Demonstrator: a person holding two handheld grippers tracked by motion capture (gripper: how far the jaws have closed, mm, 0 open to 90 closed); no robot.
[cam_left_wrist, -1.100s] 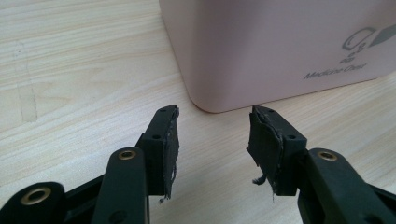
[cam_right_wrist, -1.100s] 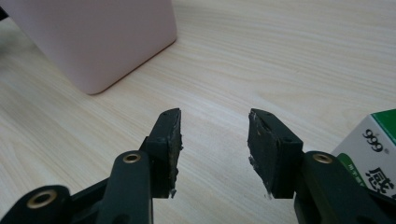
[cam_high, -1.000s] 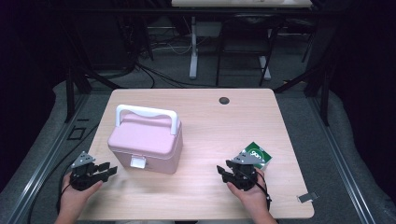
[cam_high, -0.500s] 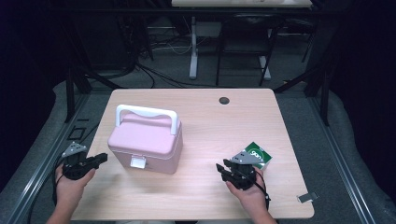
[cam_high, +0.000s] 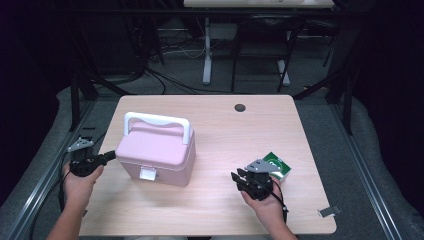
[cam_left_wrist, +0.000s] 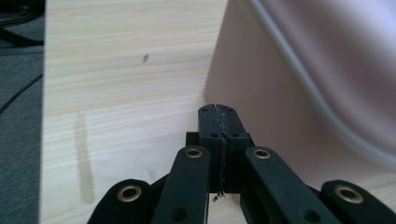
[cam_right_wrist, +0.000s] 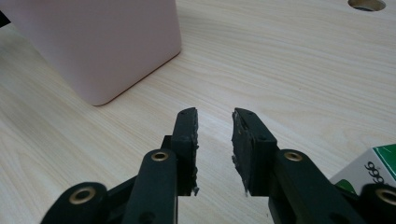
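The left tongs (cam_high: 107, 157) are sitting pressed together with nothing between them, having just been closing; in the left gripper view (cam_left_wrist: 219, 122) the two black pads are meeting along one seam. They are pointing right, toward the near left side of the pink box (cam_high: 156, 154), and the tip is lying just beside that wall; whether it is touching the wall cannot be told. The left hand (cam_high: 80, 181) is gripping the tool off the left edge of the bench (cam_high: 220, 125), over the grey floor.

The right tongs (cam_high: 236, 178) are standing a little apart, empty, and have just been closing as well; in the right gripper view (cam_right_wrist: 215, 126) bare bench wood is showing in the narrow gap between the pads. They are pointing left across the near part of the bench, with the right hand (cam_high: 265, 202) coming in from the near edge.

The pink box is sitting on the left half of the bench, lid down, its white handle (cam_high: 157, 121) lying along the far side and a small white latch (cam_high: 147, 174) showing on the near face. Its rounded corner is showing at the upper left of the right gripper view (cam_right_wrist: 102, 42), well apart from those tongs.

A small green and white carton (cam_high: 276, 166) is lying just right of the right tongs. A dark round hole (cam_high: 240, 107) is sitting in the far part of the bench
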